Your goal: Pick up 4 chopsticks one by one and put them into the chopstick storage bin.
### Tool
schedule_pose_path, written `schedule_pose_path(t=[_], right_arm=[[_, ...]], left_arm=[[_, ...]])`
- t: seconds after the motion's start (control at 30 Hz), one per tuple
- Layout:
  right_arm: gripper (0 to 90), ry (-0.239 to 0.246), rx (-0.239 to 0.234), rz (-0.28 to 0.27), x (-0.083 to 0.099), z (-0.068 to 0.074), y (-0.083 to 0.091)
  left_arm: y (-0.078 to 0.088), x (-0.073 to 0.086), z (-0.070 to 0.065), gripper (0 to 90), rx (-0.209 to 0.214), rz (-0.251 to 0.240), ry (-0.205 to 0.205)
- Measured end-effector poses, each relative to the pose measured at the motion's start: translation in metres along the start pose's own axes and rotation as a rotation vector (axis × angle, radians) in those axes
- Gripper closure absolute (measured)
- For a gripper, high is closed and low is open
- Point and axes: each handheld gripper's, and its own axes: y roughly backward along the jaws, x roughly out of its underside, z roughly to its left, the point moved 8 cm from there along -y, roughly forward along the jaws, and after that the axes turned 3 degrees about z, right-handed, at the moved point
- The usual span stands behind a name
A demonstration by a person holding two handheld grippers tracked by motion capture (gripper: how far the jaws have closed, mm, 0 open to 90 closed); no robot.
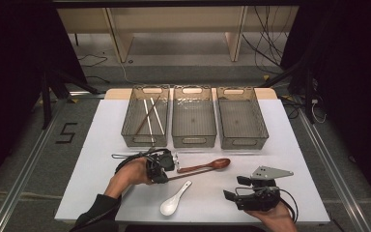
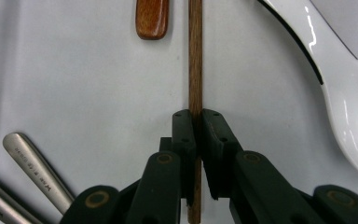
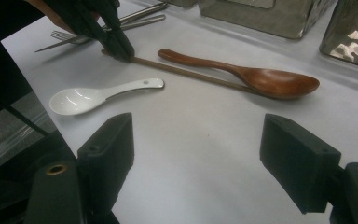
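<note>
Right gripper (image 3: 198,163) w/ jaws wide apart, nothing between; left gripper (image 2: 198,140) clamped on brown chopstick (image 2: 195,56) beside wooden spoon (image 3: 261,77).

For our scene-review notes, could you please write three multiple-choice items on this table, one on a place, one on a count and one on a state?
1. Where do the loose chopsticks lie?
A. left basket
B. middle basket
C. right basket

2. How many mesh baskets stand in the row?
A. two
B. three
C. four

3. What is the left hand-held gripper doing?
A. standing open above the white spoon
B. shut on the wooden chopstick
C. shut on the wooden spoon

Answers:
1 A: the chopsticks lie in the left basket.
2 B: left, middle basket and right basket.
3 B: the left hand-held gripper clamps the wooden chopstick; the wooden spoon and white spoon lie free.
</note>
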Motion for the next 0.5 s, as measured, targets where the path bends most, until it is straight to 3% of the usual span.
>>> schedule_pose_path(t=[0.5], right_arm=[[26.9, 0.0, 0.002, -0.003, 0.0, -0.001, 0.001]], left_arm=[[0.013, -0.004, -0.008, 83.8, 0.029, -0.061, -0.033]])
